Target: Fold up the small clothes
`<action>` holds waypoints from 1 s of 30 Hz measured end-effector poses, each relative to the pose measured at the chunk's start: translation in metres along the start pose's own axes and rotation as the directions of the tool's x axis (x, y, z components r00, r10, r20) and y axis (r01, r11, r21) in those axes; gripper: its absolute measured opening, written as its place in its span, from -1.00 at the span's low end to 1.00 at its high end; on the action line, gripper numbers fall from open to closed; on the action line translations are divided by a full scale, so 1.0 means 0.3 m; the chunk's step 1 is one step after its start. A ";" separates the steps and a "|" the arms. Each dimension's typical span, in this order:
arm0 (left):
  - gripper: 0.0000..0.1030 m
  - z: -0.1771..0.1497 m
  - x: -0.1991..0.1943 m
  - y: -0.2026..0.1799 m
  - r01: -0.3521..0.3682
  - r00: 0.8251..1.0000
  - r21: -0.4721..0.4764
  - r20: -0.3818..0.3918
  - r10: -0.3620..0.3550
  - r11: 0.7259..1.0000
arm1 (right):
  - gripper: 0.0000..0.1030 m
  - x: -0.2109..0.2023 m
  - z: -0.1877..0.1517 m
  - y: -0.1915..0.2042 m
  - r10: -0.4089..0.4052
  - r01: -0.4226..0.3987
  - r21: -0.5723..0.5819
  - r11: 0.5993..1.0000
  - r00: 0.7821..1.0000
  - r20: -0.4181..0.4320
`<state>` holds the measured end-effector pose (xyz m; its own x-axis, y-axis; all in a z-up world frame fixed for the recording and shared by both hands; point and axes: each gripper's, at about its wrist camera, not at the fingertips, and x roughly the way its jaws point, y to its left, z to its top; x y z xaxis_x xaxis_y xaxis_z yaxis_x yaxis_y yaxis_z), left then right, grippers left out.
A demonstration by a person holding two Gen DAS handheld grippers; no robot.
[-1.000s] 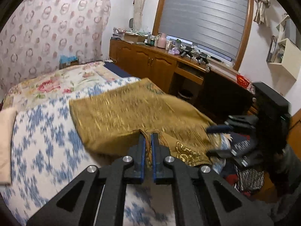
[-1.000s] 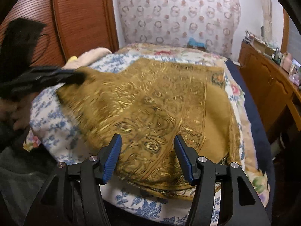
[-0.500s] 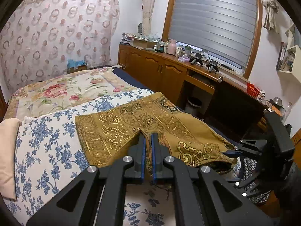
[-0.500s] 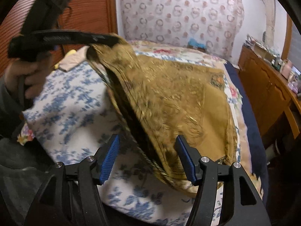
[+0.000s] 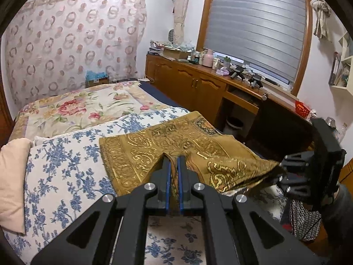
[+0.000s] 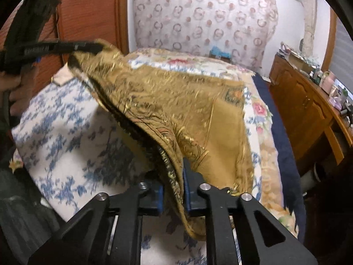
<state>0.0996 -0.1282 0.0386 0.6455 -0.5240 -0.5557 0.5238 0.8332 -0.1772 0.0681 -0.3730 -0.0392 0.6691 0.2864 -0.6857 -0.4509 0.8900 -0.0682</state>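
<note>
Left gripper (image 5: 173, 165) and right gripper (image 6: 174, 181) each clench the gold cloth's (image 5: 176, 145) near edge.

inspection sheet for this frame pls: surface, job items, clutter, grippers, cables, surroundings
Surface: bed with a blue floral cover; a rose-print quilt lies beyond it.
Job's things: gold patterned cloth, near edge lifted, far part lying on the bed.
Clutter: beige pillow at the bed's left; dark dotted fabric at the right, beside the bed.
Grippers: left gripper shut on the cloth's near edge; right gripper shut on another part of that edge.
Cables: nothing seen.
Surroundings: wooden sideboard crowded with bottles and small items, window blind, patterned curtain, wooden door.
</note>
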 end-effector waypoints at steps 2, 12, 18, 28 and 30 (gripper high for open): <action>-0.96 0.011 -0.006 0.020 -0.008 1.000 -0.007 0.006 0.008 1.000 | -0.85 -0.010 0.041 -0.013 -0.007 0.007 -0.002 1.000 0.999 0.032; -0.91 0.059 0.042 0.148 -0.040 0.999 -0.076 -0.012 0.040 0.996 | -0.89 0.071 0.306 -0.072 -0.042 0.051 -0.061 0.997 0.988 0.152; -0.74 0.086 0.107 0.206 -0.045 0.997 -0.075 -0.067 0.040 0.996 | -0.90 0.214 0.386 -0.124 -0.008 0.018 -0.073 0.997 0.992 0.127; -0.13 0.061 0.177 0.342 -0.107 0.985 -0.087 -0.145 0.093 0.991 | -0.90 0.434 0.428 -0.205 0.032 -0.030 -0.083 0.996 0.999 0.030; -0.13 0.055 0.211 0.367 -0.102 0.982 -0.093 -0.171 0.085 0.990 | -0.90 0.464 0.440 -0.219 0.042 -0.040 -0.079 0.996 0.999 0.018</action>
<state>0.2072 -0.0725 -0.0028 0.5828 -0.4137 -0.6994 0.4012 0.8950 -0.1950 0.2689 -0.3448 -0.0345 0.6601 0.3297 -0.6750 -0.5229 0.8467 -0.0978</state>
